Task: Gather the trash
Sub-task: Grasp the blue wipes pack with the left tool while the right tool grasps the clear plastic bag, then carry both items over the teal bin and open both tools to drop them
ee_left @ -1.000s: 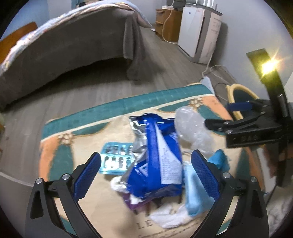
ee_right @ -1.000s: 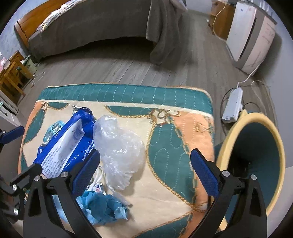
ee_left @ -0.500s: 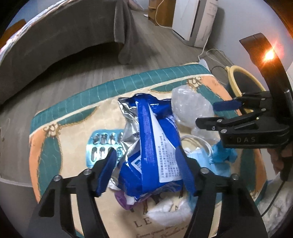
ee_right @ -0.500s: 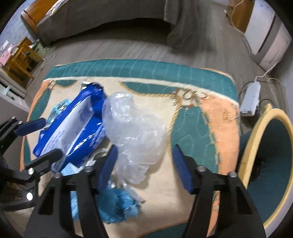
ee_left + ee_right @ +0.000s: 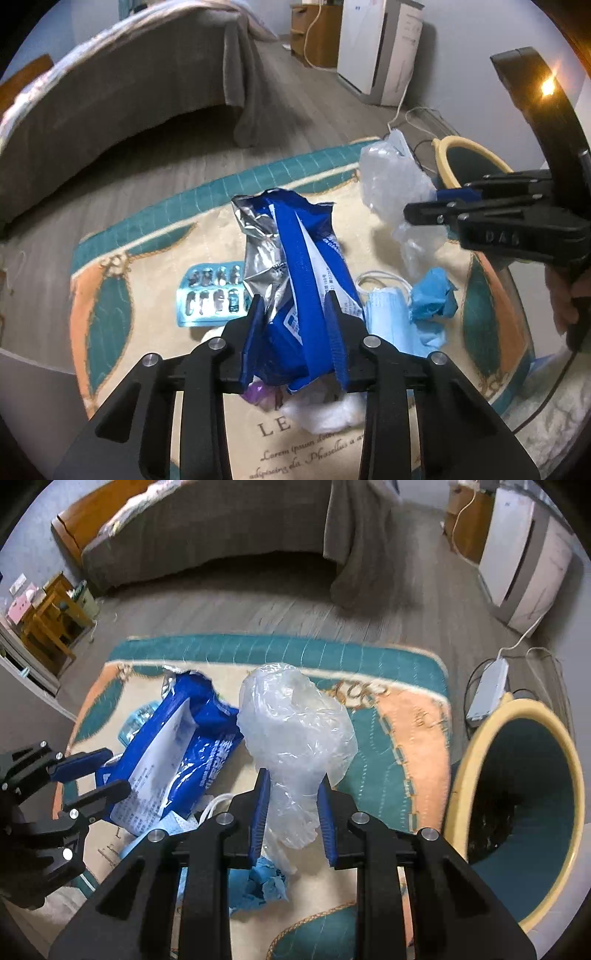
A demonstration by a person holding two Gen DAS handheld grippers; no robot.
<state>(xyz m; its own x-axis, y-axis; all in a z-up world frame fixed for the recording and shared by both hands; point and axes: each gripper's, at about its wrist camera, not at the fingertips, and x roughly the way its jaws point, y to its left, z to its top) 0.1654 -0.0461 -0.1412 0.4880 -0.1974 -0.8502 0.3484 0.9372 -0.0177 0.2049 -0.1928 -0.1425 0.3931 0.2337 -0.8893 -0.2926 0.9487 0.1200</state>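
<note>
A blue and silver foil wrapper [image 5: 295, 251] stands up from the rug between the closing jaws of my left gripper [image 5: 293, 306], whose pads press its sides. A crumpled clear plastic bag [image 5: 295, 723] is pinched at its lower part by my right gripper [image 5: 293, 786], whose jaws are also closing. Around them on the rug lie a blister pack [image 5: 212, 295], a blue face mask [image 5: 388, 317], a ball of blue paper [image 5: 432, 295] and white tissue [image 5: 325, 413]. The yellow-rimmed bin [image 5: 458, 775] stands to the right of the rug.
The teal, orange and cream rug [image 5: 406, 720] lies on a grey wood floor. A bed with a grey cover [image 5: 110, 99] is behind it. A white appliance [image 5: 380, 48] and a power strip [image 5: 487, 690] with cables sit at the far right, by the bin.
Both grippers went from wide open to nearly closed. The left one closed onto the blue wrapper and the right one onto the clear bag, which now stands more upright.
</note>
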